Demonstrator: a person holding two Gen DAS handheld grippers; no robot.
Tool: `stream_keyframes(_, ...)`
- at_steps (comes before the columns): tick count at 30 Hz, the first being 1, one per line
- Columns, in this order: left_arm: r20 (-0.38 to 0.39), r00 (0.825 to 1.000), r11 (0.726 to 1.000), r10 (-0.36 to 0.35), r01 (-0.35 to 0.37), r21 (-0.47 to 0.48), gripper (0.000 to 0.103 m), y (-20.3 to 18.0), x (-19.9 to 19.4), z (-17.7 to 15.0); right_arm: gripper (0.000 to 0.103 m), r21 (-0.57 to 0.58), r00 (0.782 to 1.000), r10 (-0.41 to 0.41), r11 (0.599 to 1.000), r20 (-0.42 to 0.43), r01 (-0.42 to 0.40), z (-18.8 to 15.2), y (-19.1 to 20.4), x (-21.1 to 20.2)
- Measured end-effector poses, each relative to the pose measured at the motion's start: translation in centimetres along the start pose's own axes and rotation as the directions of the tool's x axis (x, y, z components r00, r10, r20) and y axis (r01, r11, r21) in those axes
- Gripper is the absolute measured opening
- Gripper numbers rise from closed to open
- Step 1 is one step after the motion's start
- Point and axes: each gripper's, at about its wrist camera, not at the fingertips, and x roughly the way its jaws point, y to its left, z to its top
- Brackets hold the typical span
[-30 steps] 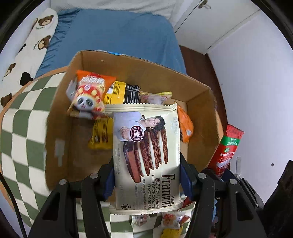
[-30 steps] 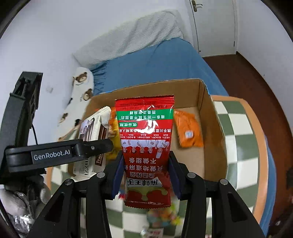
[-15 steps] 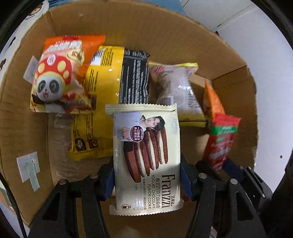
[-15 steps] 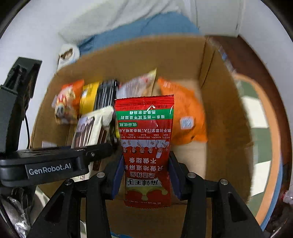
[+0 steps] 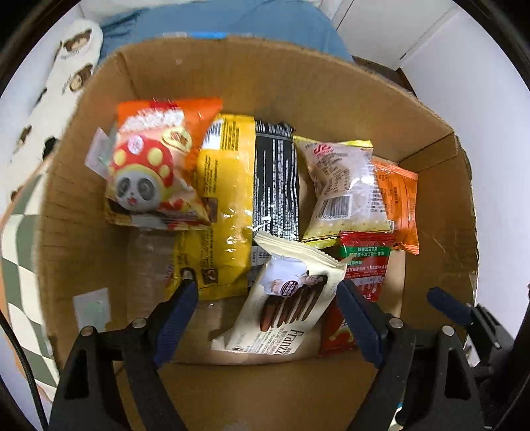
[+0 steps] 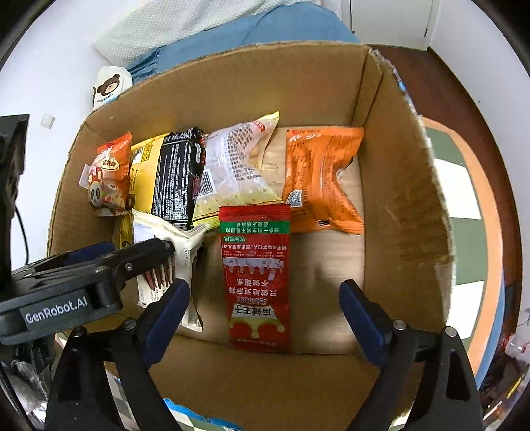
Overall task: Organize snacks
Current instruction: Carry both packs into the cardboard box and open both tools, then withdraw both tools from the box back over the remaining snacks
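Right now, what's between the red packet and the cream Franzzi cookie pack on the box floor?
Bare cardboard box floor separates the red packet from the Franzzi cookie pack; the right wrist view shows it.

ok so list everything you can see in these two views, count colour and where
cardboard box: 1, brown, on checked table
panda snack bag: 1, orange-red, box far left
yellow-black packet: 1, beside panda bag
clear cracker pack: 1, yellow-edged, box middle
orange pouch: 1, far right
cream cookie pack: 1, tilted, near side
red sachet: 1, flat on box floor
blue bed: 1, behind box
left gripper: fingers opening, pack between them
right gripper: fingers opening, sachet between them
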Motion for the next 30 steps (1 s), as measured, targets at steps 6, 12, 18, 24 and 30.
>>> stream_keyframes(6,0.097,0.995,0.999,0.035,-0.037,0.018,0.085,-0.3,-3.7,-2.2,0.097,-0.02,0.996,-0.045,0.999,0.072,0.046,-1.3,-0.4,-3.5)
stream_keyframes(12,0.234,0.969,0.996,0.075,-0.082,0.021,0.085,0.4,-7.8,-5.4,0.097,-0.006,0.985,-0.072,0.997,0.157,0.074,-3.2,-0.6,-7.1)
stream_keyframes(18,0.322,0.943,0.995,0.084,-0.097,0.024,0.085,0.1,-10.4,-8.2,0.097,-0.003,0.969,-0.071,0.997,0.236,0.074,-5.8,-0.2,-10.4)
stream_keyframes(24,0.407,0.909,0.993,0.087,-0.11,0.034,0.085,-1.3,-12.5,-10.8,0.097,-0.008,0.946,-0.063,0.998,0.318,0.069,-8.8,0.5,-14.2)
stream_keyframes(30,0.461,0.884,0.994,0.075,-0.105,0.039,0.085,-1.6,-15.4,-13.5,0.097,-0.021,0.923,-0.041,0.998,0.383,0.053,-11.4,1.2,-17.9)
